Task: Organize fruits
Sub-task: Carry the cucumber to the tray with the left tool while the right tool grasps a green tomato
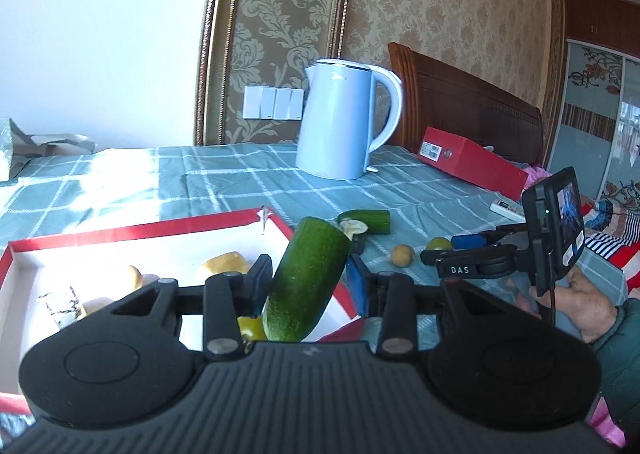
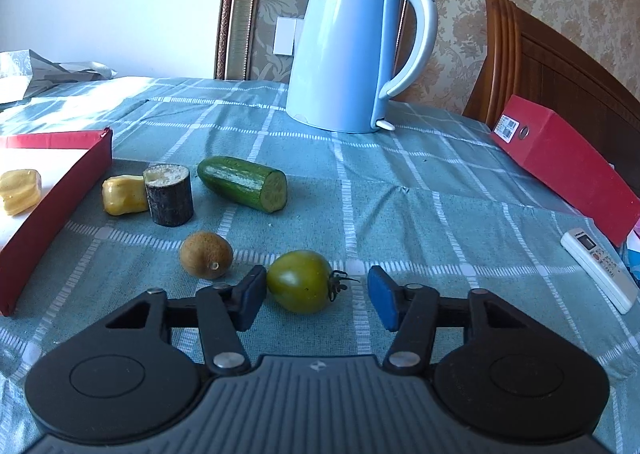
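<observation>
The table, covered in a green checked cloth, carries every item. A pale blue kettle stands upright at its far side. A red box lies along the right edge, with a white remote control just beside its near end. A shallow red-rimmed tray with a white floor occupies the left part of the table; a yellow fruit piece lies inside it.

The left gripper is clamped on a cucumber half, held tilted above the tray's right wall, both pads pressing its skin.

A second cucumber half lies on the cloth to the right of the tray, cut face toward the viewer. A dark bark-covered stub stands on end just left of it, touching another yellow piece that lies just outside the tray wall. A brown kiwi-like fruit lies nearer.

The right gripper is partly open around a green tomato resting on the cloth: the left pad touches it, the right pad stands clear of the stem
</observation>
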A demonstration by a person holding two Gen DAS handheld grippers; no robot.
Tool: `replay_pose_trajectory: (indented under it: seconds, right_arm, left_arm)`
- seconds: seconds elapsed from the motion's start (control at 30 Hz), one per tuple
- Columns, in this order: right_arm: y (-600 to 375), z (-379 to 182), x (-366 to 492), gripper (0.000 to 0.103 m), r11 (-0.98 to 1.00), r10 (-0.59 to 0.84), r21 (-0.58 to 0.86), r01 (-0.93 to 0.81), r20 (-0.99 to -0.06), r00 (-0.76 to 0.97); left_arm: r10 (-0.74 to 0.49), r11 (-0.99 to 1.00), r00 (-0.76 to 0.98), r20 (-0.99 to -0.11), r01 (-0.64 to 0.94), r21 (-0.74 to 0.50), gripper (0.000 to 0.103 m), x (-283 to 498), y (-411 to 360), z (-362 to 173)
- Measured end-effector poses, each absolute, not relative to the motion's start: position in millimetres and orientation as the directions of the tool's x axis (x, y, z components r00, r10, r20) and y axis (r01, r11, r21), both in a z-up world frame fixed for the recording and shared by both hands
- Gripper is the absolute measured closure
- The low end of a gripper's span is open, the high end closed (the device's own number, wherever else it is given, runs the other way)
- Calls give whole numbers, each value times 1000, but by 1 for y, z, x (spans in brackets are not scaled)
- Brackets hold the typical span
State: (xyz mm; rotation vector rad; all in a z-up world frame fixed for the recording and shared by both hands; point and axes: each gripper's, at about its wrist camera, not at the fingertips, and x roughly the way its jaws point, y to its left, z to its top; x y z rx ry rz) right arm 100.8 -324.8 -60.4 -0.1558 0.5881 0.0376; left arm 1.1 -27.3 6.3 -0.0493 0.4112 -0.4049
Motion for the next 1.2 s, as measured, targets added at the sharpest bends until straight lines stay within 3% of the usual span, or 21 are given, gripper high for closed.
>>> replay_pose_trajectory:
  seconds: [0.2, 0.93, 1.2]
  right_arm:
    - [-314, -62, 99, 64, 977, -28, -194, -93, -544, 839]
    - [-323, -59, 98, 68, 988, -9, -134, -74, -536, 844]
    - [-329, -55, 91, 68, 993, -2, -103, -57, -500, 866]
  left_arm:
    - [-347, 938, 852, -391, 320, -135, 67, -9, -6, -2]
    - [-304, 950, 866, -398, 242, -198, 67, -3, 31, -4]
    - [-176, 981, 909, -379, 131, -143, 67, 25, 61, 13]
